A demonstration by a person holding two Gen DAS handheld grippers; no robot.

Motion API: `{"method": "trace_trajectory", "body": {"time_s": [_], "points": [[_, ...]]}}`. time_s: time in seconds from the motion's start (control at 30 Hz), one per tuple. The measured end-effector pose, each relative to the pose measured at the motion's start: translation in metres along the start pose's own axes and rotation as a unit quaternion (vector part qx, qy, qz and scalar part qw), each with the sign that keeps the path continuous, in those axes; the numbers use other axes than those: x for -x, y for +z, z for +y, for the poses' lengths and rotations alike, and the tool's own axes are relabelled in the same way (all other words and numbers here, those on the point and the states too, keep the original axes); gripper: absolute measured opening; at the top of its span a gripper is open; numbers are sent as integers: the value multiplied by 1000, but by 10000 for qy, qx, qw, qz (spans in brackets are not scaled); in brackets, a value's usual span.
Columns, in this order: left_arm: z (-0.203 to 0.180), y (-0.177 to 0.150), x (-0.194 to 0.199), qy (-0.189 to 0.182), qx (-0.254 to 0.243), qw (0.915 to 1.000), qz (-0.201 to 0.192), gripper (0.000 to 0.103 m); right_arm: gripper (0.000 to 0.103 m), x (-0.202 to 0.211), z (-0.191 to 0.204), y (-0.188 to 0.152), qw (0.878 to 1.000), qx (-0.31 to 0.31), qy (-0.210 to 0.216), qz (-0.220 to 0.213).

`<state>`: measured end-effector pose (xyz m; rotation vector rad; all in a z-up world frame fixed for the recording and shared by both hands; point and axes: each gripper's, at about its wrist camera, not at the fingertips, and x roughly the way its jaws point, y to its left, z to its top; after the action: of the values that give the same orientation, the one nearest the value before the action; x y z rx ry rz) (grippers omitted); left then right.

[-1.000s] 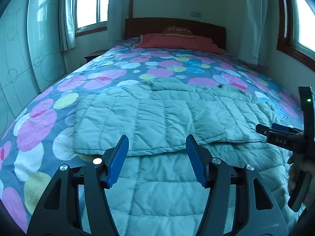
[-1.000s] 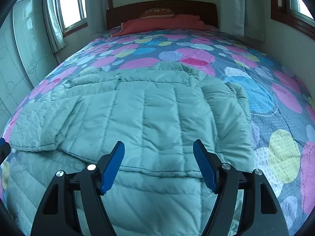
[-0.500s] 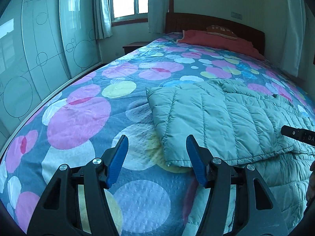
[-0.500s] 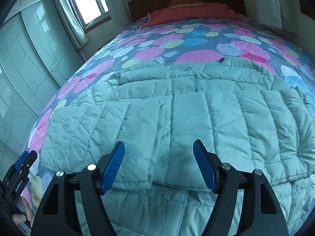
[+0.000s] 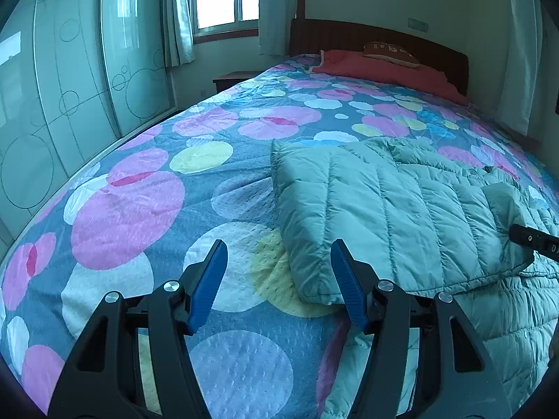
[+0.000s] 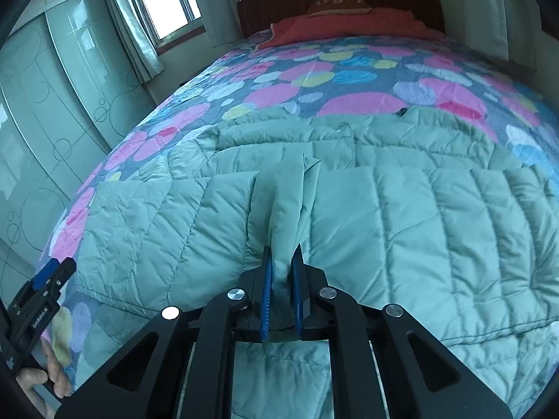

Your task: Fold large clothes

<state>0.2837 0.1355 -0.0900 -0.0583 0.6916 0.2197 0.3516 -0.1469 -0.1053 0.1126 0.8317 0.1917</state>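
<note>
A pale green quilted jacket [image 6: 419, 216] lies spread on the bed, one part folded over its body. My right gripper [image 6: 283, 249] has its jaws closing, and the blue pads pinch a raised fold of the jacket at the edge of the folded part. In the left wrist view the jacket [image 5: 384, 209] fills the right side, and the right gripper's tip [image 5: 534, 241] shows at the far right edge. My left gripper [image 5: 278, 248] stands open just above the bed cover at the jacket's left corner, with nothing between its fingers. The right wrist view shows the left gripper [image 6: 52, 276] at bottom left.
The bed cover [image 5: 139, 209] is blue with pink, white and yellow circles. A red pillow [image 5: 377, 70] and a dark headboard [image 5: 384, 40] are at the far end. Glass wardrobe doors [image 5: 52, 104] line the left side, with a nightstand [image 5: 230, 78] under the window. A hand [image 6: 52, 373] holds the left gripper.
The left gripper has swung from over the jacket to its left corner, still open. The right gripper moved left over the jacket and closed on a fold of it.
</note>
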Motion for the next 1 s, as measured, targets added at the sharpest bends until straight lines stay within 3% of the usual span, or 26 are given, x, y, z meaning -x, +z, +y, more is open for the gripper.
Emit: {"method": "trace_trajectory", "body": {"time_s": [0.13,0.5,1.0], "points": [[-9,4,-1,-55,-70,10000,25,61,10,14,-21,4,9992,95,-347,-179],[-40,16,-11,-214,-269,9994,83,61,10,32,-99,4,9948,-405,-888,-274],[-75,20,-38,-458,-354,9974,428,61,10,24,-166,-7,9891,-821,-1219,-97]]}}
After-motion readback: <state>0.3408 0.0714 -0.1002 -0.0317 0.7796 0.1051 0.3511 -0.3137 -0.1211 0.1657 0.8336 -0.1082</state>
